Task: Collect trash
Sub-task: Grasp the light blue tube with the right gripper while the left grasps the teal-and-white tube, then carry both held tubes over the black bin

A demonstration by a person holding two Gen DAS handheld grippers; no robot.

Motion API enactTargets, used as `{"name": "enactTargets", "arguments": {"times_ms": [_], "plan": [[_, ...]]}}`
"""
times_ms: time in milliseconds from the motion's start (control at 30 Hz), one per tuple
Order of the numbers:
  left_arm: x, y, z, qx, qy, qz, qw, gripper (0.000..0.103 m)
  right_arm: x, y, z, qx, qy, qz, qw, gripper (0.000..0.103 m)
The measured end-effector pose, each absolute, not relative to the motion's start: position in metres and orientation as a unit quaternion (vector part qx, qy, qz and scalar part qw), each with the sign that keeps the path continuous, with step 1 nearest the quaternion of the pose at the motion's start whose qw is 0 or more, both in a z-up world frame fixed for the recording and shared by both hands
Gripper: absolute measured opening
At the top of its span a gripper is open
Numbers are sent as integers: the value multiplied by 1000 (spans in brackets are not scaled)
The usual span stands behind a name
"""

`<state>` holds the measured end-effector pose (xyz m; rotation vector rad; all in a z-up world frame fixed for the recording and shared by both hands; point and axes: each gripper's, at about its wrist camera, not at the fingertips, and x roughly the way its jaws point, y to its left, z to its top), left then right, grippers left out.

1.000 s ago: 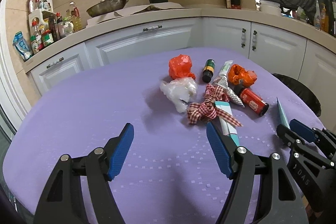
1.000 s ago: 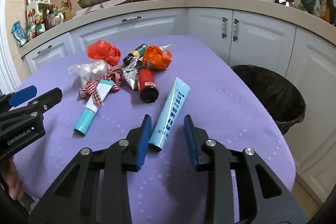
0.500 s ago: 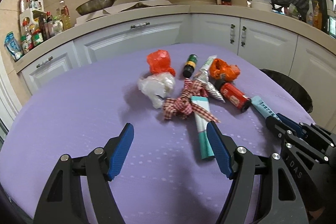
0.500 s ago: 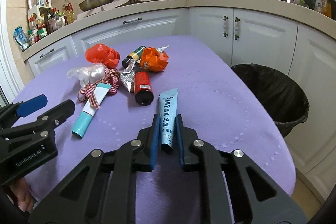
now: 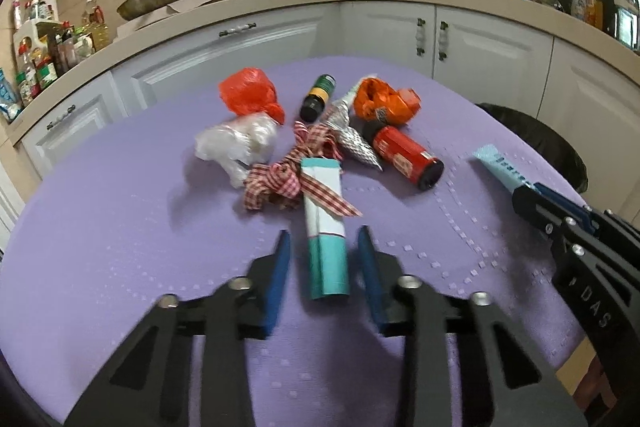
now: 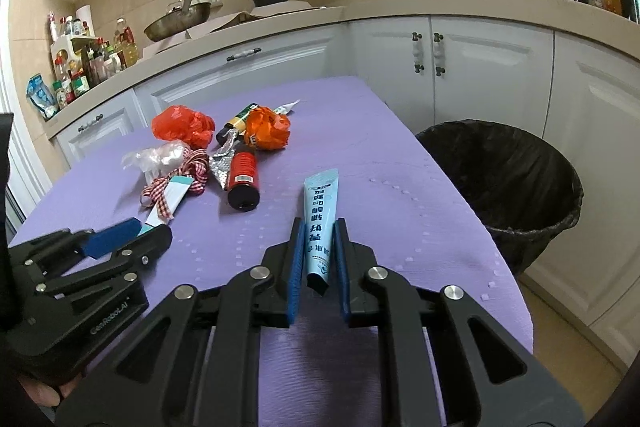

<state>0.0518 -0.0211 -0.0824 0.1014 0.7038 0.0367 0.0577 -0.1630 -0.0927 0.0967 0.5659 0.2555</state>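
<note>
Left wrist view: my left gripper fills the lower centre, its jaws blurred; they have just been closing around the teal-and-white tube, and a gap still shows on each side, so the pads are not yet on it. The tube's far end is covered by the checked ribbon. Behind lie the clear plastic wad, red bag, dark bottle, foil wrapper, orange wrapper and red can. At right, my right gripper hides the near end of the light blue tube; the bin is partly cut off by the table. A second ago these jaws stood wide, with the tube farther ahead. Right wrist view: my right gripper is pinched on the light blue tube, whose cap end sits between the pads. A second ago the jaws were apart beside it. The black bin stands at right beside the table edge. My left gripper at lower left hides the teal tube's near end.
</note>
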Motion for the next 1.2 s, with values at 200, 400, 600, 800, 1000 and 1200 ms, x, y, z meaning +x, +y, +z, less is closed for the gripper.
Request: {"name": "enactTargets", "arguments": {"times_ms": [200, 400, 600, 800, 1000, 1200], "plan": [[45, -26, -83, 65, 328, 12, 942, 12, 57, -167, -94, 51, 278, 123, 951, 15], [39, -28, -76, 56, 319, 1, 946, 11, 56, -169, -90, 43, 273, 114, 954, 15], [36, -30, -64, 50, 304, -8, 951, 11, 55, -175, -84, 37, 265, 103, 958, 15], [41, -36, -51, 44, 290, -20, 956, 11, 55, -190, -72, 30, 249, 86, 964, 15], [53, -55, -37, 42, 273, -46, 960, 11, 61, -216, -59, 28, 232, 56, 971, 15], [77, -86, -24, 43, 257, -76, 962, 11, 73, -251, -47, 30, 214, 18, 976, 15]]}}
